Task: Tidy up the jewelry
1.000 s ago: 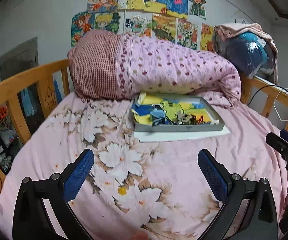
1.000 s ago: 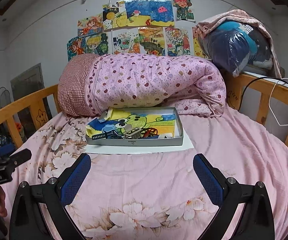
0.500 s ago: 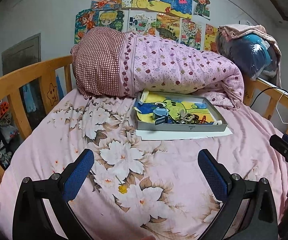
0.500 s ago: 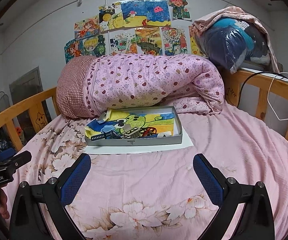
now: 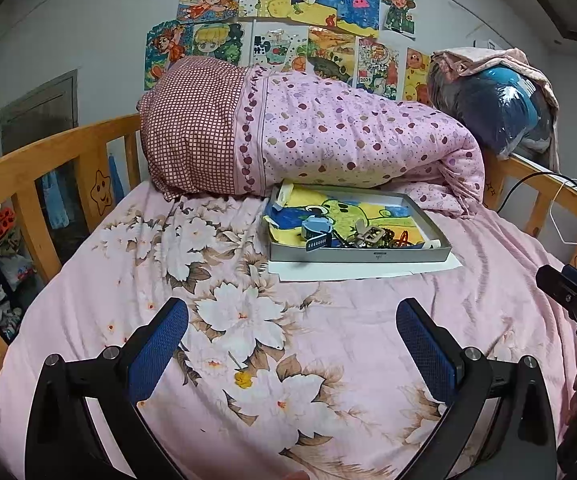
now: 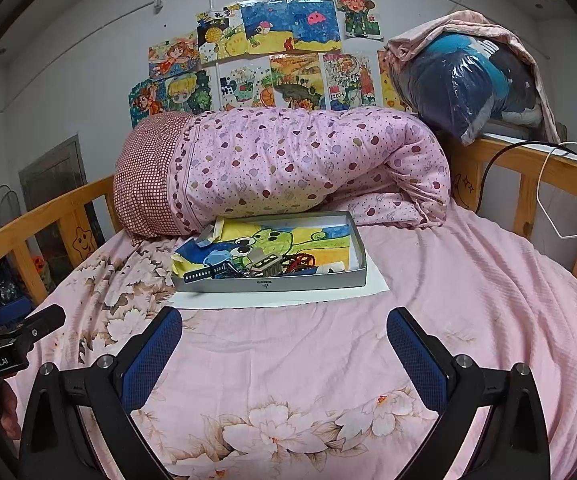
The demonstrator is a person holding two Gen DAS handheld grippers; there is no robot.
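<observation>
On my left feed, my left claw (image 5: 292, 344) hangs spread wide over the flowered pink bedsheet (image 5: 216, 320), nothing between its blue pads (image 5: 156, 356). Ahead of it and slightly to the right sits the grey tray (image 5: 360, 257), resting on a white sheet of paper (image 5: 368, 270) on the bed, just in front of the rolled pink quilt (image 5: 328, 140). The jewelry (image 5: 372, 237) lies heaped along the tray's near edge, on top of a cartoon drawing (image 5: 352, 212) that lines the bottom; a blue watch (image 5: 317, 232) sits at the left end of the heap. I can't make out the single pieces in the tangle. At the far right edge of this feed I see part of my other tool.

On my right feed, my right claw (image 6: 284, 344) is likewise spread wide and empty above the sheet, well short of the tray (image 6: 268, 285). The jewelry (image 6: 264, 266) is in the tray's near half. A wooden bed rail (image 6: 548, 168) runs along the right.
</observation>
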